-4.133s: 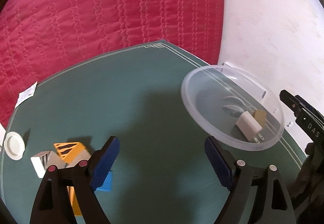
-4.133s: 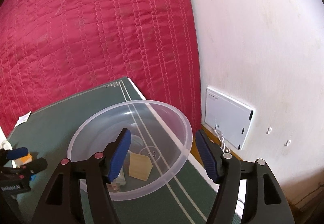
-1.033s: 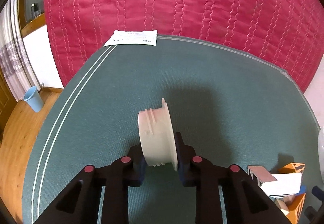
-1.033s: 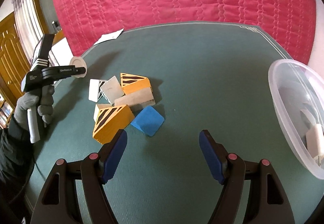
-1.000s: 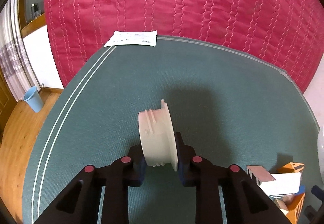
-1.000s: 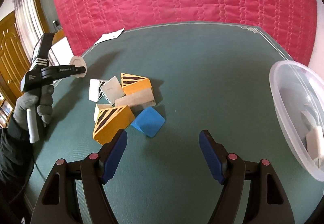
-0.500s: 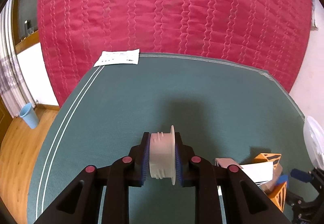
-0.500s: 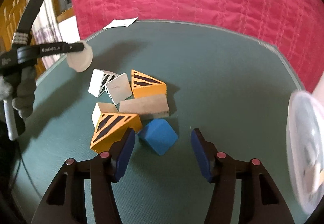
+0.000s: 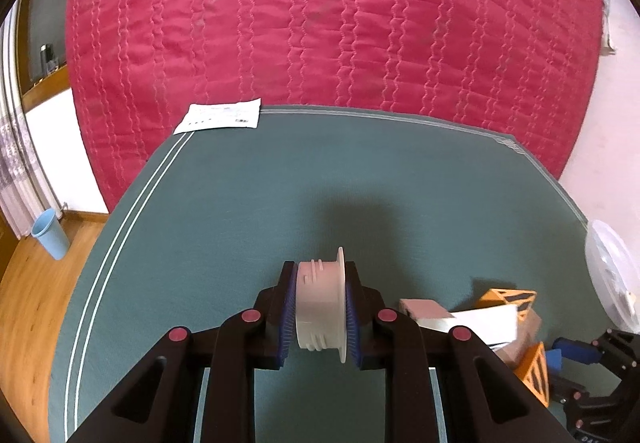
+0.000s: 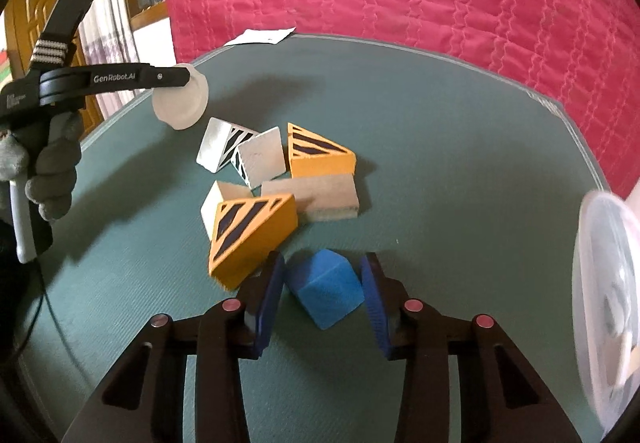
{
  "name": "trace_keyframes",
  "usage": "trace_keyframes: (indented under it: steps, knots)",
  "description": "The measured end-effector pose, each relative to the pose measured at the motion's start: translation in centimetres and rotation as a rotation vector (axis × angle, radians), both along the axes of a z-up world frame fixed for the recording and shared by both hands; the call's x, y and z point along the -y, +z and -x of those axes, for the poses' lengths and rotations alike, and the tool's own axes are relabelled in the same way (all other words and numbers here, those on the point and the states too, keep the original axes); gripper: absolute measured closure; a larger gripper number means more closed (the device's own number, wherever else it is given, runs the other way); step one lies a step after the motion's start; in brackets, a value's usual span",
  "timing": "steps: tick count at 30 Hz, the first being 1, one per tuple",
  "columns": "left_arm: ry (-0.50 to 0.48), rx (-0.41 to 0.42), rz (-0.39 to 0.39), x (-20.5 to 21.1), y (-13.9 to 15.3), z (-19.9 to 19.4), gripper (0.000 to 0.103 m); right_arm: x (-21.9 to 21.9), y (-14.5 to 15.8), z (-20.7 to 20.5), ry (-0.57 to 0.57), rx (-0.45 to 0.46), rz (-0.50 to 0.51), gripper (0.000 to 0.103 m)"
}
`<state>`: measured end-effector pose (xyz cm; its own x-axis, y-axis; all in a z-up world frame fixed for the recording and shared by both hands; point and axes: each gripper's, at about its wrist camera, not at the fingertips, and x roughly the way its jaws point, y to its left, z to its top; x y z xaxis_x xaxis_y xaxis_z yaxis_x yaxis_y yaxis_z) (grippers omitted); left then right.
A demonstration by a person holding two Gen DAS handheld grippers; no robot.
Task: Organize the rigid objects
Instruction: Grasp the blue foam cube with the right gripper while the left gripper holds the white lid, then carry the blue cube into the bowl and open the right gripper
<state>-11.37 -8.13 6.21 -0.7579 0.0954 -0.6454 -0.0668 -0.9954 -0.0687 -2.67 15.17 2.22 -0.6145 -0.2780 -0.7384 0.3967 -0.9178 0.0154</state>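
Observation:
My left gripper (image 9: 320, 307) is shut on a cream plastic cap (image 9: 320, 307) and holds it above the green table; the cap also shows in the right wrist view (image 10: 180, 103). My right gripper (image 10: 324, 291) is open, its jaws on either side of a blue block (image 10: 326, 287) lying on the table, with small gaps at both sides. Behind the blue block lies a pile: two orange striped wedges (image 10: 252, 231), a beige block (image 10: 312, 195) and white striped blocks (image 10: 240, 151). A clear plastic bowl (image 10: 600, 299) stands at the right edge.
The green table (image 9: 280, 195) ends at a red quilted cover (image 9: 320, 23) at the back. A paper slip (image 9: 220, 115) lies at the far left corner. A blue cup (image 9: 50, 233) stands on the wooden floor to the left.
My right gripper has moved down and forward so its jaws now flank the blue block, and they have narrowed. My left gripper has lifted and turned with the cap still held.

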Motion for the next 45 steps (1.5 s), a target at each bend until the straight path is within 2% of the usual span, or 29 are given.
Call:
trace_keyframes:
  steps: [10,19,34,42,45]
  knots:
    - [-0.054,-0.049,-0.014,-2.0,1.3,-2.3,0.08,-2.8,1.4,-2.3,-0.064,-0.03,0.092,0.062]
    - [-0.088,-0.055,-0.027,-3.5,1.6,-3.5,0.08,-5.3,3.0,-3.4,-0.136,-0.083,0.139,0.062]
    - [-0.168,-0.054,-0.031,-7.2,2.0,-4.7,0.08,-14.2,5.2,-3.4,-0.388,-0.166,0.2,0.062]
    - [-0.204,-0.048,-0.026,-9.0,2.0,-5.0,0.08,-18.2,4.7,-2.1,-0.519,-0.175,0.217,0.062]
    - [-0.217,-0.042,-0.021,-9.7,2.0,-5.1,0.08,-19.4,4.2,-1.5,-0.559,-0.159,0.229,0.054]
